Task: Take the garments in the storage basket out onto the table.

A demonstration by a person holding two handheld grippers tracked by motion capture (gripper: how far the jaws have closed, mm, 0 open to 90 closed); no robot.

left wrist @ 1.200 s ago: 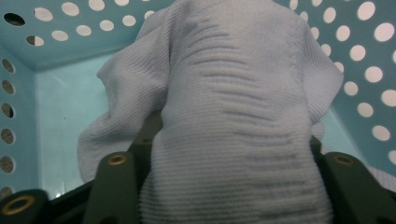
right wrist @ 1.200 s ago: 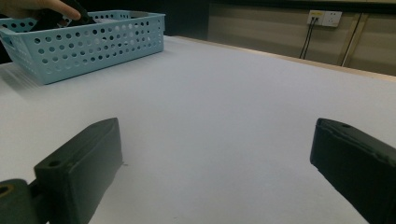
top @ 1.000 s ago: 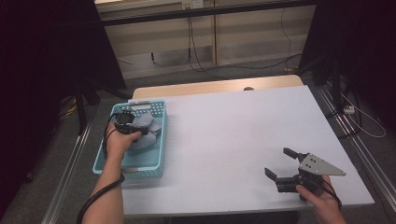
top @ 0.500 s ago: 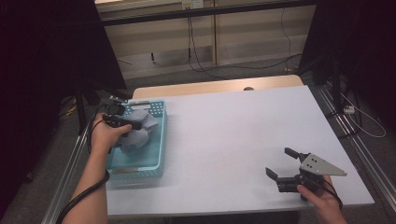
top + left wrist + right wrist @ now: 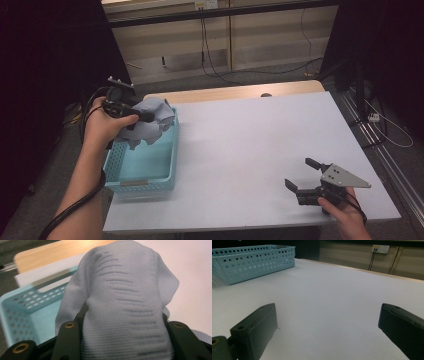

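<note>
Bunched grey knit cloth (image 5: pixel 125 305), lifted

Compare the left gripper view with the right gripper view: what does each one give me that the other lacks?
Left gripper view alone: the grey ribbed cloth bunched between the left gripper and its black jaws, held above the basket, with the table's wooden edge behind.

Right gripper view alone: the right gripper with jaws wide apart and nothing between them, low over the table, and a wall socket far off.

Both: the perforated light blue basket and the white tabletop.
</note>
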